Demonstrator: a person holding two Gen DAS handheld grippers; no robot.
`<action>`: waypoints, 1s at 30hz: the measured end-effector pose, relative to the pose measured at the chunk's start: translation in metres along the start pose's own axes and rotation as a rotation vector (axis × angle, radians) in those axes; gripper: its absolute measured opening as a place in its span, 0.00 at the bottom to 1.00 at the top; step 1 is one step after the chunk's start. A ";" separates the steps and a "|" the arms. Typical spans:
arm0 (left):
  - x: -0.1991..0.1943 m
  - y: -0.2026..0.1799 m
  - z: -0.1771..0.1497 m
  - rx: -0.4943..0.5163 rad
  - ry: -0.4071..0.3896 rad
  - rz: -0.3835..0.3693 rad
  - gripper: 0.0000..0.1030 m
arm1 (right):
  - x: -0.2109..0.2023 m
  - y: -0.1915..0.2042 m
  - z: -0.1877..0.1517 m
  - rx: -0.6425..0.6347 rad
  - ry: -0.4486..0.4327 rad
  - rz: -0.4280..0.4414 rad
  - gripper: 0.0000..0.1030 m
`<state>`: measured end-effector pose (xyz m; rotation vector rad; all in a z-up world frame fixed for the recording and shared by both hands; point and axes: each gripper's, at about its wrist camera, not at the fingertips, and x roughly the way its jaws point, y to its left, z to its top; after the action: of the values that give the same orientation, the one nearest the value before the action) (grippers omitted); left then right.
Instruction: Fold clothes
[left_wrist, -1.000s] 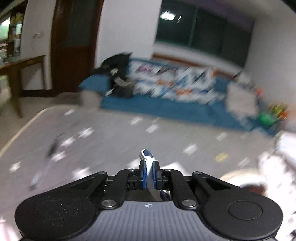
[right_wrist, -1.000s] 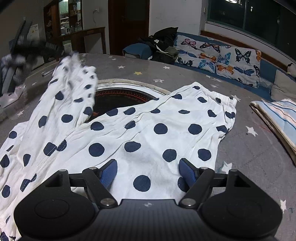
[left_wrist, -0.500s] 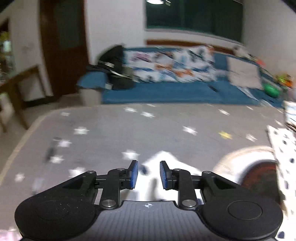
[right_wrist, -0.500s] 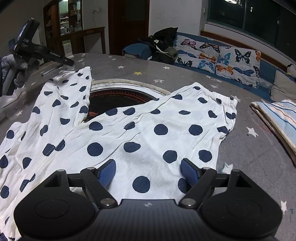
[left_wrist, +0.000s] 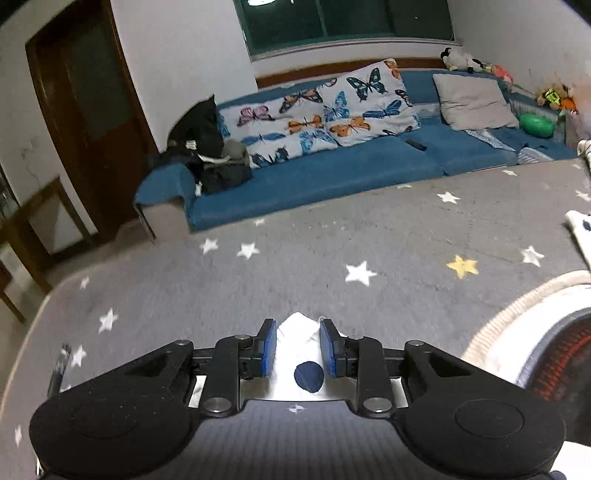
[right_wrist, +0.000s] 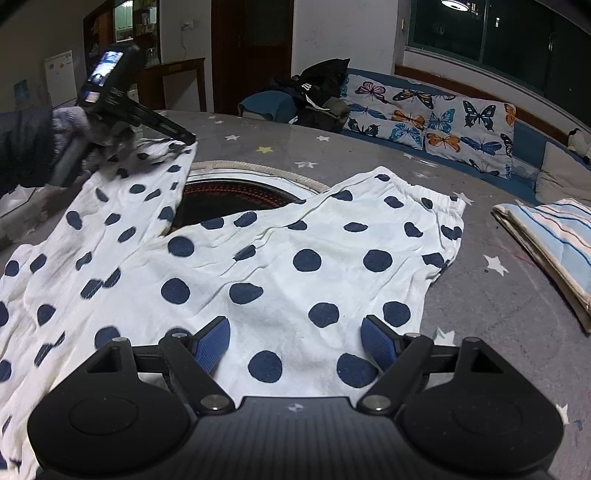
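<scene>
White trousers with navy polka dots (right_wrist: 280, 258) lie spread on the grey star-patterned table cover, one leg running left, the waistband at the right. My right gripper (right_wrist: 295, 343) is open just above the cloth near its front edge, holding nothing. My left gripper (left_wrist: 297, 349) is open, with the end of the trouser leg (left_wrist: 301, 354) lying between its fingers. In the right wrist view the left gripper (right_wrist: 184, 140) sits at the far tip of the left leg, held by a gloved hand.
A round dark opening with a rope rim (right_wrist: 236, 192) sits in the table under the trousers. A folded striped cloth (right_wrist: 550, 236) lies at the right. A blue sofa with butterfly cushions (left_wrist: 332, 147) stands behind the table.
My left gripper let go of the trouser leg end, opened, and laid it down on the table. The leg now lies flat. My right gripper has stayed open in place.
</scene>
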<state>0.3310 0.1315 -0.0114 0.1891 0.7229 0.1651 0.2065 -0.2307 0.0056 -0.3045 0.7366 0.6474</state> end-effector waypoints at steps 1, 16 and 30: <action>-0.004 0.000 0.000 -0.009 -0.006 -0.006 0.29 | 0.000 0.000 0.000 -0.001 0.001 0.000 0.78; -0.174 0.004 -0.078 -0.233 0.029 -0.177 0.58 | -0.049 0.023 0.002 -0.012 -0.051 -0.002 0.78; -0.228 -0.032 -0.149 -0.345 0.065 -0.254 0.07 | -0.090 0.066 -0.030 -0.025 -0.055 0.044 0.78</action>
<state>0.0654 0.0688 0.0178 -0.2378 0.7652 0.0519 0.0977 -0.2334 0.0456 -0.2930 0.6850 0.7038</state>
